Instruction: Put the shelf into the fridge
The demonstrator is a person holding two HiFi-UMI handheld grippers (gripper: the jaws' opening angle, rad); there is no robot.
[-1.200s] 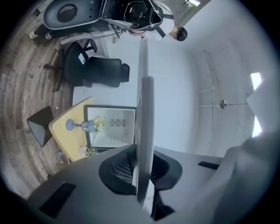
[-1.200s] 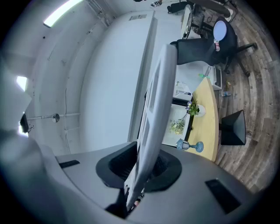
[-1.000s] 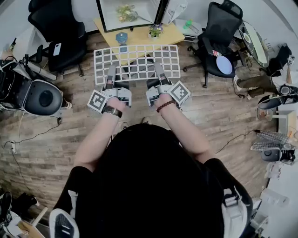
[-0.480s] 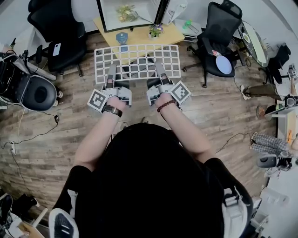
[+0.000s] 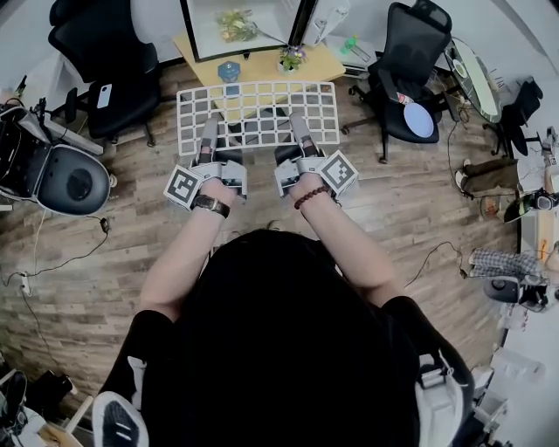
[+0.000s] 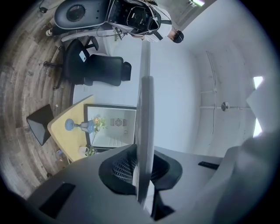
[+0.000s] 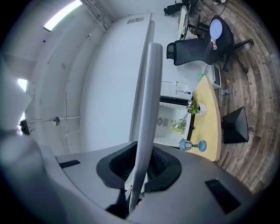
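A white wire-grid shelf is held level in front of me above the wooden floor. My left gripper is shut on its near edge at the left, my right gripper shut on the near edge at the right. In the left gripper view the shelf runs edge-on as a grey bar through the jaws; the right gripper view shows the shelf the same way. The open fridge stands ahead, its white inside lit, also seen as the fridge and the fridge.
A yellow table with a blue lamp and a small plant stands before the fridge. Black office chairs sit at left and right. A grey round machine is at far left; clutter lines the right side.
The shelf and both grippers have edged slightly forward toward the fridge. Both grips are unchanged.
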